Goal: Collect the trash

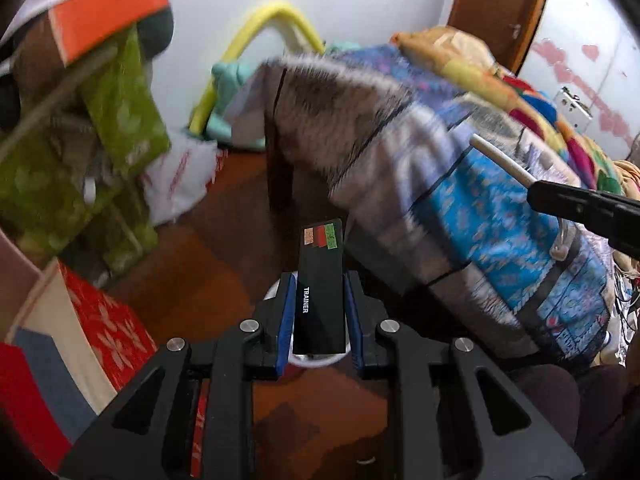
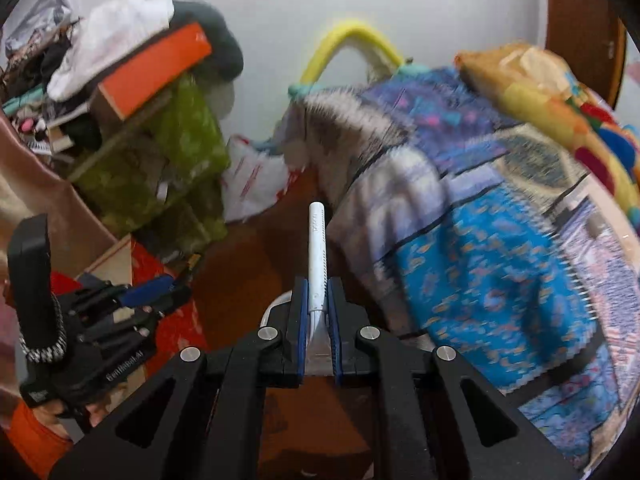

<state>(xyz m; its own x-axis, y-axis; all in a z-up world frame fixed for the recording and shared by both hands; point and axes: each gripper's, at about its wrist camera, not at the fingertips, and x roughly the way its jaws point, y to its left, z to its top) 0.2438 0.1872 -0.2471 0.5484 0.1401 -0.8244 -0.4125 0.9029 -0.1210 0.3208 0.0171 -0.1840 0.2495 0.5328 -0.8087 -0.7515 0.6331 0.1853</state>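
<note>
Left gripper (image 1: 320, 316) clamped on black box (image 1: 321, 288) (bottom centre); right gripper (image 2: 318, 320) pinching white tube (image 2: 318, 256), tip upward.

Motion blur smears the patterned blanket (image 2: 480, 240) and green bags (image 1: 60, 176), perhaps hiding small litter there.

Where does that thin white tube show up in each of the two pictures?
Left wrist view: the thin white tube sits at the right edge, sticking out of the right gripper.
Right wrist view: the tube is centre, upright between the fingers.
Shared landmark: the yellow curved hoop against the wall.
</note>
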